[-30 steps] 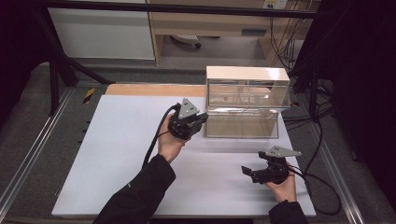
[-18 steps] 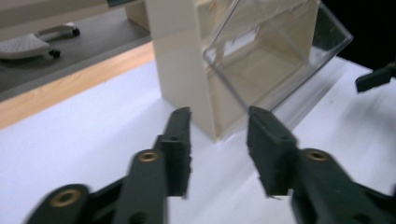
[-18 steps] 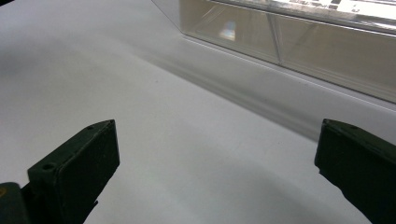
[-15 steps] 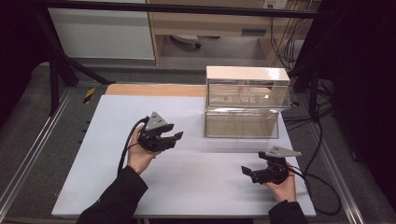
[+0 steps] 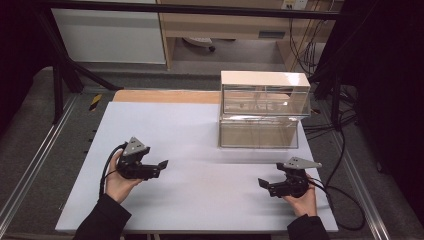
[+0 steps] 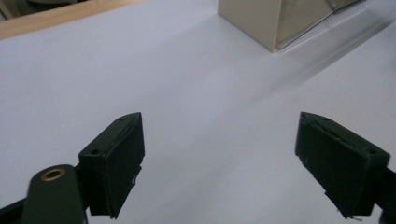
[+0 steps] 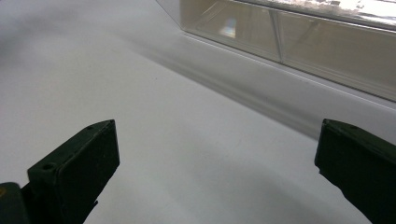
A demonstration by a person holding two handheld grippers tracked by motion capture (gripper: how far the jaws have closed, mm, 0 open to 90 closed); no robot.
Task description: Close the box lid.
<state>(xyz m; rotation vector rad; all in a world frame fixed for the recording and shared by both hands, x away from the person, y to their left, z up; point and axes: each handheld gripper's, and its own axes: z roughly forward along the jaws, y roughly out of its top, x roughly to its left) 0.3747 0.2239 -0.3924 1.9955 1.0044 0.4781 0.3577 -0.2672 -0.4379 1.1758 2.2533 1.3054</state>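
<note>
the clear, box-shaped plastic case with a pale beige top [image 5: 264, 109] stands at the far right of the white rectangular table top [image 5: 195, 130], at about one o'clock from the table's centre in the high view, with neither gripper touching it. its upper part looks lifted or tipped a little over the lower clear part.

the left gripper [image 5: 161, 165] sits at about eight o'clock from the table's centre, well apart from the case. the person's left hand [image 5: 119, 181] cups it from below and behind, the dark-sleeved forearm entering from the bottom edge, the jaws pointing towards three o'clock and lying close to level above the white surface. its jaws have just been opening, and in the left gripper view [image 6: 219, 163] they stand spread wide with only bare table between them; a corner of the case [image 6: 275, 21] shows at one o'clock, far ahead.

the right gripper [image 5: 262, 183] sits at about five o'clock, near the front edge, held by the right hand [image 5: 300, 200] with the wrist low. its jaws point towards nine o'clock, facing the left gripper across the table. in the right gripper view [image 7: 217, 172] the jaws are likewise wide apart and grip nothing, with the case's clear wall [image 7: 289, 37] running across at twelve to two o'clock.
</note>
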